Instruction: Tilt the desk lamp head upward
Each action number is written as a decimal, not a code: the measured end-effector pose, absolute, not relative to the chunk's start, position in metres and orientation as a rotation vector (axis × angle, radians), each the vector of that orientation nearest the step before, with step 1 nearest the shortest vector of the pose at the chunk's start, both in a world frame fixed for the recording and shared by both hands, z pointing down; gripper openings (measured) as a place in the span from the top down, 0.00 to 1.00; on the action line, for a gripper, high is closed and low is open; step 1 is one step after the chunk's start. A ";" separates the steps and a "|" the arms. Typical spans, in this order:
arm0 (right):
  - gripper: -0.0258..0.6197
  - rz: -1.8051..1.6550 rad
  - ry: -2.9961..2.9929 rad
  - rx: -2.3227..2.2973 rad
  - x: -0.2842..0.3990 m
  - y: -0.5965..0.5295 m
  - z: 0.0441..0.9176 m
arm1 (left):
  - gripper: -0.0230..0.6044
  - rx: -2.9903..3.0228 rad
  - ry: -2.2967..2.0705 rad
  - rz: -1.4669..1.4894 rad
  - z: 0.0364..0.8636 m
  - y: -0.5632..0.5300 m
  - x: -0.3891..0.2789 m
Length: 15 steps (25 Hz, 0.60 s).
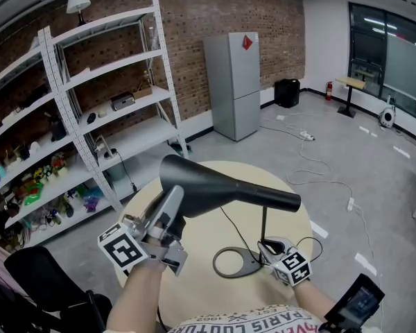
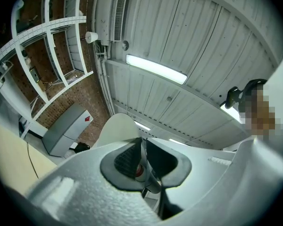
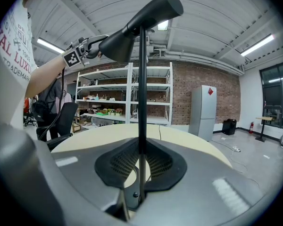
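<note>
A black desk lamp stands on a round cream table point(image 1: 299, 217). Its cone head point(image 1: 222, 186) lies roughly level, on a thin stem point(image 1: 264, 222) above a ring base point(image 1: 236, 263). My left gripper point(image 1: 169, 214) is shut on the rim at the wide end of the head; in the left gripper view the thin rim sits between the pads point(image 2: 126, 160) and the shade's pale inside point(image 2: 114, 128) shows beyond. My right gripper point(image 1: 267, 247) is shut on the stem point(image 3: 142, 102) low down, just above the base. The right gripper view shows the head point(image 3: 144, 18) overhead.
White metal shelves point(image 1: 90, 116) with small items line the brick wall at left. A grey fridge point(image 1: 234, 85) stands behind the table. A black chair point(image 1: 48, 276) is at the lower left. Cables run over the floor point(image 1: 333, 179) to the right.
</note>
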State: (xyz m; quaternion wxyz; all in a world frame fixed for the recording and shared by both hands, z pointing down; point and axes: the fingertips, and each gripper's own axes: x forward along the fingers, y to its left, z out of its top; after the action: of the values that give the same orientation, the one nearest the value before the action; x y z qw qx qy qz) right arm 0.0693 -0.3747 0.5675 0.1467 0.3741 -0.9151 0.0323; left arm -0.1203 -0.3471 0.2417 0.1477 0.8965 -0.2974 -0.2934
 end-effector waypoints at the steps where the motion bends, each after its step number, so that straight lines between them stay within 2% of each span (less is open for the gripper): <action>1: 0.90 0.093 -2.633 1.078 0.069 -0.375 0.567 | 0.91 2.591 -0.868 -0.832 0.239 -0.347 -0.120; 15: 0.90 0.096 -2.620 1.087 0.072 -0.378 0.569 | 0.89 2.676 -0.934 -0.758 0.223 -0.346 -0.108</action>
State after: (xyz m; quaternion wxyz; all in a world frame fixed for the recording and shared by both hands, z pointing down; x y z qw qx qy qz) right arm 0.0721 -0.3781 0.5688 0.1512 0.3788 -0.9125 0.0335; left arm -0.1079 -0.3462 0.2234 0.1036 0.9072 -0.3166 -0.2568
